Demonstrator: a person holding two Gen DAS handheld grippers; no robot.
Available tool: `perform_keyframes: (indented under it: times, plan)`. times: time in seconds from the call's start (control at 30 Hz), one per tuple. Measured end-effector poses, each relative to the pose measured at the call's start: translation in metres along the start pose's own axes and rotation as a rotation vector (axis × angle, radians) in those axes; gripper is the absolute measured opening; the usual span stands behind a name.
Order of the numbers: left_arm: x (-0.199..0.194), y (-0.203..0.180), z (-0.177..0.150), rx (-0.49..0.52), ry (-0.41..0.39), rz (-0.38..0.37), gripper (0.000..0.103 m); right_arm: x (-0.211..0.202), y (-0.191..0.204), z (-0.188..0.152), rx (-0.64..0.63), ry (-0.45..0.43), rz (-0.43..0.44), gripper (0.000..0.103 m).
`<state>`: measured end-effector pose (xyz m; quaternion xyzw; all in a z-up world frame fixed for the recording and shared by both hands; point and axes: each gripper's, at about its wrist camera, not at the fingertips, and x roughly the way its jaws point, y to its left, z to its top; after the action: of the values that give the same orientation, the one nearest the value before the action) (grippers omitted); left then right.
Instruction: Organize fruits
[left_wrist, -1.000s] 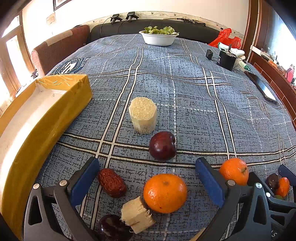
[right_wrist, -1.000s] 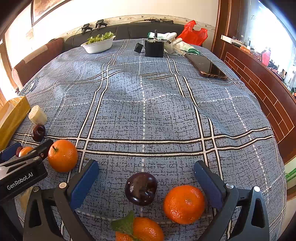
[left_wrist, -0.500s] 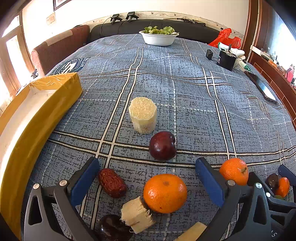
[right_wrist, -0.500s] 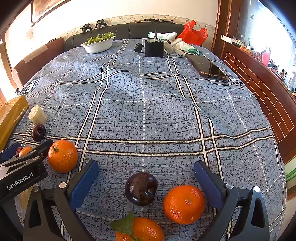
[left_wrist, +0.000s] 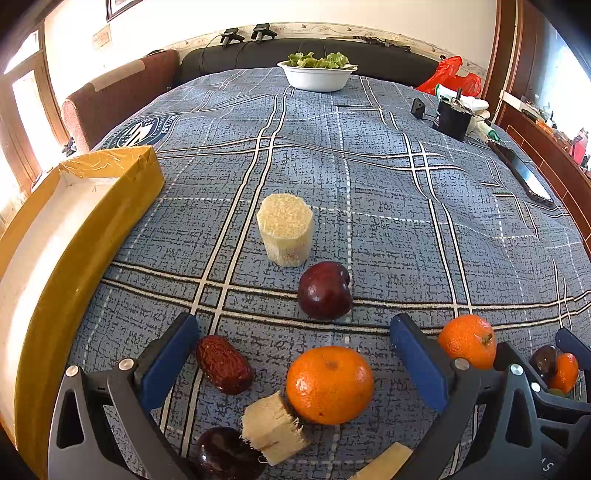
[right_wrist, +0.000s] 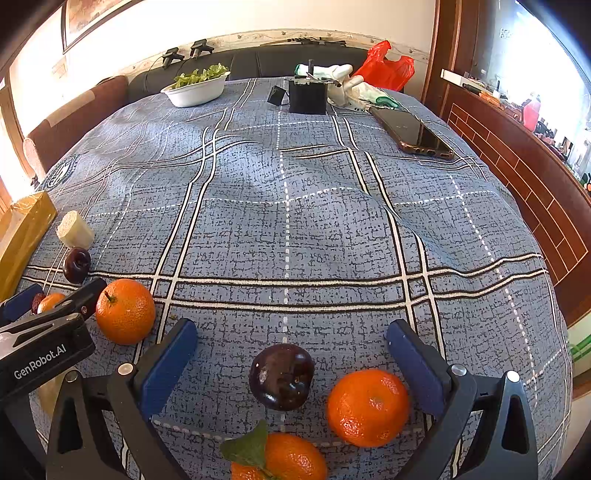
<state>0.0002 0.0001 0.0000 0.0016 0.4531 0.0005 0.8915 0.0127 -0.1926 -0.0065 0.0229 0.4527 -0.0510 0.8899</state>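
My left gripper (left_wrist: 293, 360) is open and empty, low over the blue cloth. Between its fingers lie a red date (left_wrist: 224, 364), an orange (left_wrist: 330, 384) and a cut sugarcane piece (left_wrist: 272, 428); a dark plum (left_wrist: 226, 458) sits at the bottom edge. Ahead are a dark red plum (left_wrist: 325, 290) and an upright sugarcane chunk (left_wrist: 285, 229). My right gripper (right_wrist: 290, 363) is open and empty, with a dark plum (right_wrist: 282, 376), an orange (right_wrist: 368, 407) and a leafy orange (right_wrist: 291, 458) between its fingers. Another orange (right_wrist: 125, 311) lies to its left.
A yellow box (left_wrist: 70, 236) with a white inside lies at the left. A white bowl of greens (left_wrist: 316, 74), a black box (right_wrist: 307, 96), a phone (right_wrist: 412, 133) and a red bag (right_wrist: 388, 68) sit at the far side. The table edge drops off at the right.
The yellow box has shifted left and back in the left wrist view. Both grippers and the fruits hold nearly still.
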Motion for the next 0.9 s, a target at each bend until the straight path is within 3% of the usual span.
perform_keyframes:
  times: [0.9]
  plan:
    - [-0.0016,-0.0029,0.0007,0.026,0.009,-0.015,0.103,-0.0004,0.0003,-0.0002,0.0,0.0,0.0,0.103]
